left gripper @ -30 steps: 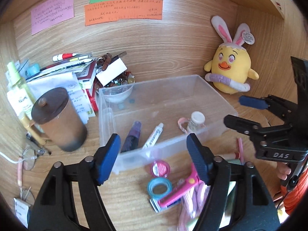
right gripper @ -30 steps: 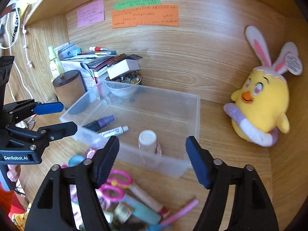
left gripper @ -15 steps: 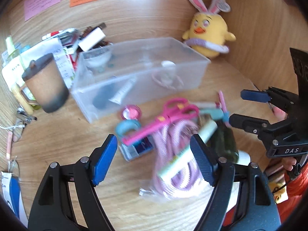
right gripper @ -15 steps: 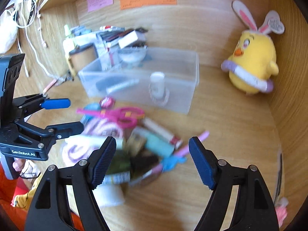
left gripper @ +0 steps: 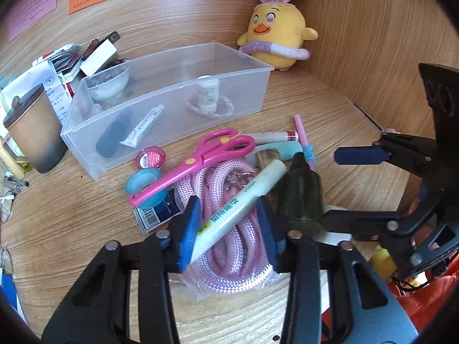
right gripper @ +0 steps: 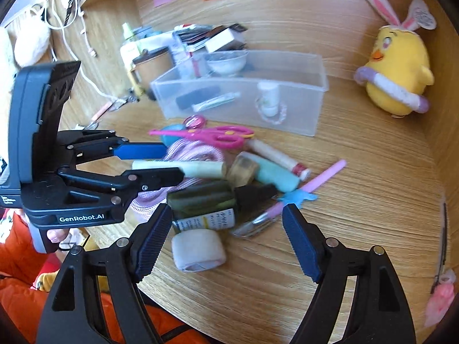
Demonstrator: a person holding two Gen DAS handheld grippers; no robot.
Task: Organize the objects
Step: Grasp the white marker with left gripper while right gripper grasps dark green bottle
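A clear plastic bin (left gripper: 252, 97) holds a small bowl, a white bottle, a tube and a dark marker. In front of it lies a heap: pink scissors (left gripper: 200, 160), a pink rope coil (left gripper: 229, 246), a pale green tube (left gripper: 243, 200) and a dark green bottle (left gripper: 304, 195). My left gripper (left gripper: 229, 232) straddles the lower end of the pale green tube, its pads close beside it; it also shows in the right wrist view (right gripper: 160, 163). My right gripper (right gripper: 226, 240) is open over the dark green bottle (right gripper: 203, 200) and a white tape roll (right gripper: 198, 250).
A yellow chick plush (left gripper: 275, 37) sits in the back right corner. A brown lidded cup (left gripper: 34, 132) and a pile of papers and boxes (left gripper: 71, 60) stand left of the bin. A wooden wall rises on the right. The desk's front edge is close below.
Both grippers have pulled back from the bin and come down over the heap. The left jaws have narrowed around the pale green tube. The right jaws stay wide open.
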